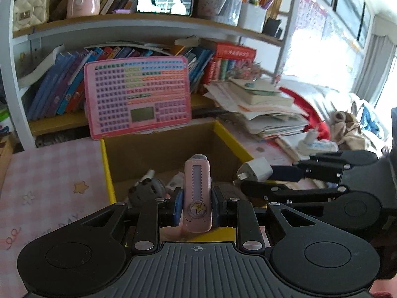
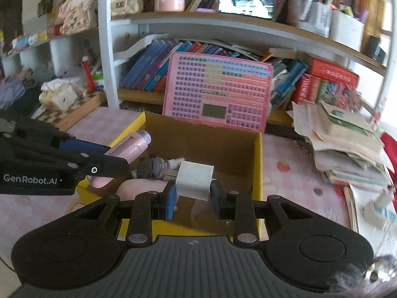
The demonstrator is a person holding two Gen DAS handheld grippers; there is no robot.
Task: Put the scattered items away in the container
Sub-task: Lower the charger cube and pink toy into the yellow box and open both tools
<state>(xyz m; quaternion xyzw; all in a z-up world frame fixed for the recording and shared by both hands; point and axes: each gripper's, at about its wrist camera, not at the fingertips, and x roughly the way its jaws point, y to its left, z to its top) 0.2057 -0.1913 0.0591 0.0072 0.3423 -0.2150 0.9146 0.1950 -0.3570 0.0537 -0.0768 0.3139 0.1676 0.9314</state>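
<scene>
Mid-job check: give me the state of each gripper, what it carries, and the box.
left gripper: shut on the pink utility knife, above the box.
right gripper: shut on the white charger plug, above the box.
cardboard box: open-topped, small items already inside.
phone: screen on, on the shelf.

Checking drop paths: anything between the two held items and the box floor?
Nothing visible blocks either. The left gripper holds the pink eraser and the right gripper the white charger, both over the open box; a grey toy lies inside, off to the side.
</scene>
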